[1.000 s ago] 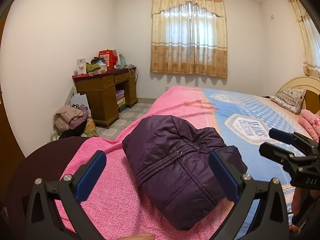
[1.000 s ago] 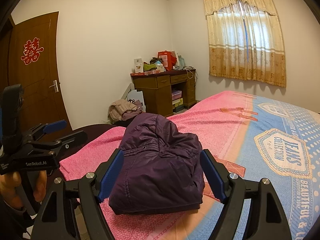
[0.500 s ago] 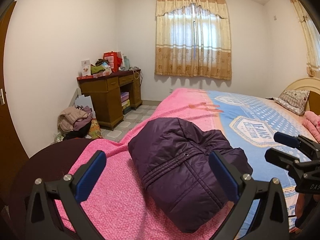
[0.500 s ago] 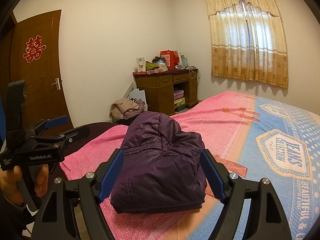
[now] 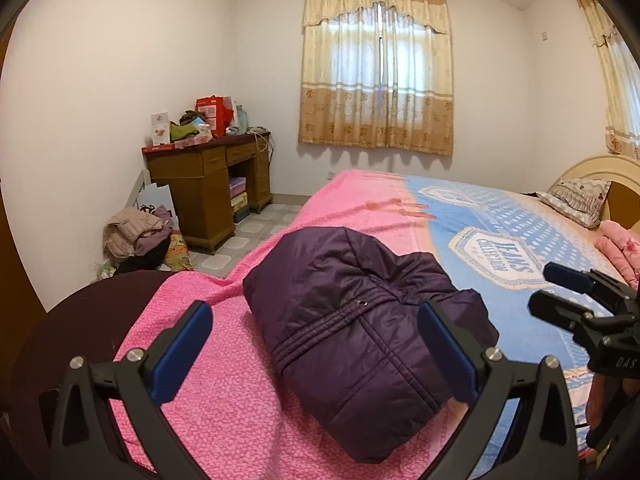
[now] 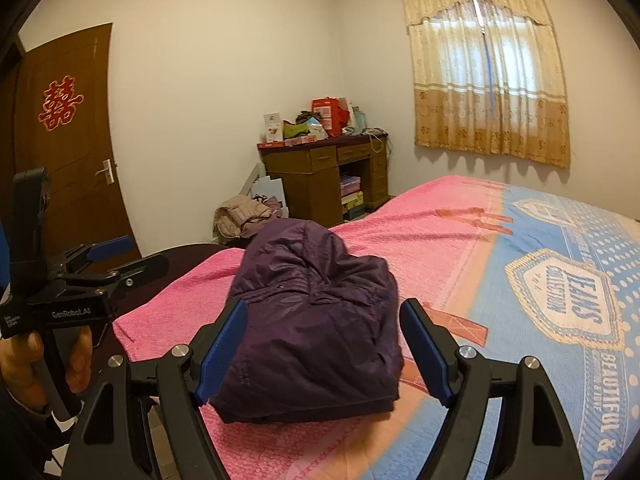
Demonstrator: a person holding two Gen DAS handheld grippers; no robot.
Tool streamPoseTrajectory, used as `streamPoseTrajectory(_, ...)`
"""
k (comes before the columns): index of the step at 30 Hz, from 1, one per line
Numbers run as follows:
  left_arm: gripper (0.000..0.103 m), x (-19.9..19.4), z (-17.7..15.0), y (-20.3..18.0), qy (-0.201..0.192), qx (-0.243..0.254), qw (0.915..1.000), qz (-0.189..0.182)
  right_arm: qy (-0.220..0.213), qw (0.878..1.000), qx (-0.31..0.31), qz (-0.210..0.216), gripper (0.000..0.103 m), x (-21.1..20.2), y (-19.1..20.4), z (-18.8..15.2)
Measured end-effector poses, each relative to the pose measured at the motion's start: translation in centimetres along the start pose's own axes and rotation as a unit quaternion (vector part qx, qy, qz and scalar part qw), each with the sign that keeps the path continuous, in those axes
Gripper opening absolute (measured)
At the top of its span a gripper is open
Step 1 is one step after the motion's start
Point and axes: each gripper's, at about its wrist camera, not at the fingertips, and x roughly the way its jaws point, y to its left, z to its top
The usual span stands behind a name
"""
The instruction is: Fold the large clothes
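Observation:
A dark purple padded jacket (image 5: 360,328) lies folded into a thick bundle on the pink end of the bed (image 5: 240,400). My left gripper (image 5: 316,344) hovers just in front of it, open, with nothing between its blue pads. In the right wrist view the same jacket (image 6: 316,320) sits right ahead of my right gripper (image 6: 320,348), which is also open and holds nothing. Each view catches the other gripper off to the side: the right gripper (image 5: 546,288) over the blue blanket, the left gripper (image 6: 140,254) held by a hand (image 6: 24,360).
The bed's pink and blue blanket (image 6: 480,248) stretches to a pillow (image 5: 580,200) and pink clothes (image 5: 616,248) at the headboard. A cluttered wooden desk (image 5: 208,184) and a clothes heap (image 5: 136,232) stand by the wall. A dark round surface (image 5: 80,320) adjoins the bed corner; a brown door (image 6: 68,152) is at left.
Both views have shifted only slightly. The jacket lies as before and both grippers stay open.

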Motion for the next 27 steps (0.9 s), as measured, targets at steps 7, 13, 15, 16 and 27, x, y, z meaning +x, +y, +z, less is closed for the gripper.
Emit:
streamPoseTrajectory(7, 0.103, 2.4, -1.2, 2.0, 0.018, 0.007, 0.9995, 0.025, 0.014, 0.997, 0.038, -0.059, 0.078, -2.1, -8.4, -2.4)
streamPoseTrajectory(13, 0.103, 7.1, -3.5, 9.6, 0.068, -0.015, 0.9911, 0.114, 0.056, 0.965, 0.111, -0.23, 0.078, -7.7, -24.1, -7.3)
streamPoseTrajectory(15, 0.103, 8.5, -4.0, 12.5, 0.087, -0.021, 0.9842, 0.153, 0.079, 0.936, 0.138, -0.314, 0.078, -10.5, -30.3, -9.5)
streamPoseTrajectory(16, 0.103, 9.1, -4.1, 13.7, 0.093, -0.024, 0.9819, 0.163, 0.087, 0.924, 0.148, -0.341, 0.078, -11.6, -32.5, -10.3)
streamPoseTrajectory(27, 0.103, 15.1, -6.9, 20.3, 0.178, -0.063, 0.947, 0.26, 0.164, 0.773, 0.334, -0.514, 0.078, -25.8, -54.0, -22.3)
